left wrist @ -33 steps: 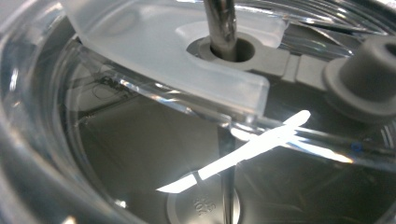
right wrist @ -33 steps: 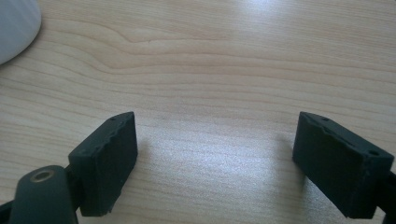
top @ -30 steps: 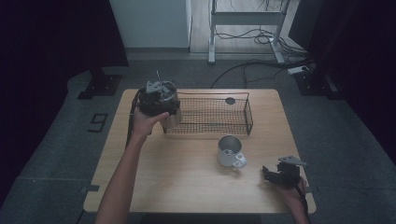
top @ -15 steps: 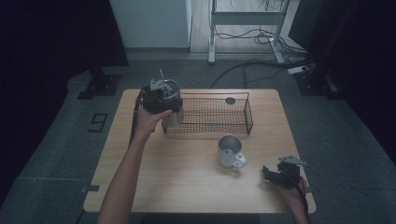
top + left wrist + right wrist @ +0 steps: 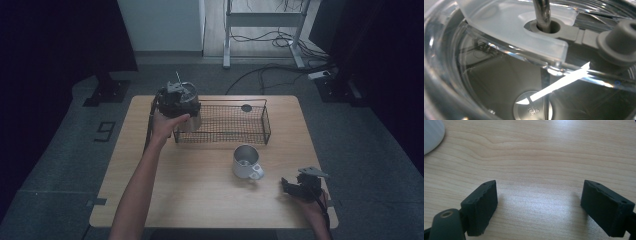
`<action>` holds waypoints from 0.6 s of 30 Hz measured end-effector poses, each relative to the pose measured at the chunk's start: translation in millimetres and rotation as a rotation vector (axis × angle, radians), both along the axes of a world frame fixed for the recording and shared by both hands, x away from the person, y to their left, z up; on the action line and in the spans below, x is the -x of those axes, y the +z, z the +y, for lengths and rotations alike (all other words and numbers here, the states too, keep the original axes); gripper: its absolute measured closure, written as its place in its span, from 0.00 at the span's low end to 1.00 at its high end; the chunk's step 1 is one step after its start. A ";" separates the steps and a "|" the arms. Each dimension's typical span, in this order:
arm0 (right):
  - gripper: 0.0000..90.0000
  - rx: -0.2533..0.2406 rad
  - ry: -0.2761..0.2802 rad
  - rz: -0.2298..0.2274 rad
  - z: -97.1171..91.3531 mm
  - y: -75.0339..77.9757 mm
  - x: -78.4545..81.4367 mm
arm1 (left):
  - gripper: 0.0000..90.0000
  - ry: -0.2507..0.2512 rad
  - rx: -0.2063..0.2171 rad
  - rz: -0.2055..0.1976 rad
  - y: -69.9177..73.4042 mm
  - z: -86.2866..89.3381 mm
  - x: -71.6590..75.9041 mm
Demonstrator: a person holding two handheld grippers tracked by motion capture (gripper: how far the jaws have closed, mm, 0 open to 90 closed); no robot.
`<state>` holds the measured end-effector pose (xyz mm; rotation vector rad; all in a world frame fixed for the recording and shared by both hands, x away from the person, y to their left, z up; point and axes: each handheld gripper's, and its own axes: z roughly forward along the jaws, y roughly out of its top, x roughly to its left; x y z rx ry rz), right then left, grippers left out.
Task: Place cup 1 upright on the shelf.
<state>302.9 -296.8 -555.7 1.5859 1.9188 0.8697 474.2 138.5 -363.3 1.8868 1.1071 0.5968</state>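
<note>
One left gripper (image 5: 176,100) holds a clear tumbler (image 5: 190,112) over the wire basket's (image 5: 250,131) left end.

Open worktop at the front and left; far side taken up by the wire basket.

The worktop (image 5: 165,190) is left bare across its front left and middle, where free passage is offered. The far middle is blocked by the wire basket (image 5: 222,122), with a clear lidded cup (image 5: 187,107) held just beside the basket's left end by the left gripper (image 5: 172,102). The white mug (image 5: 246,162) stands in front of the basket, a strip of bare wood being left between them. Bare wood is seen between the mug and the right gripper (image 5: 300,186), whose jaws stand apart.
</note>
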 end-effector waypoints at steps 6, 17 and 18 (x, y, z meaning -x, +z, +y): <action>0.15 0.000 0.000 0.000 0.0 0.0 0.0 | 0.05 -0.005 -0.002 0.006 -0.3 -6.9 -6.2; 0.15 0.001 -0.001 0.001 0.0 0.1 0.0 | 0.05 -0.013 -0.015 0.014 -1.9 -19.6 -16.4; 0.15 0.000 -0.001 0.000 0.0 0.0 0.0 | 0.05 -0.012 -0.015 0.012 -2.6 -21.4 -17.2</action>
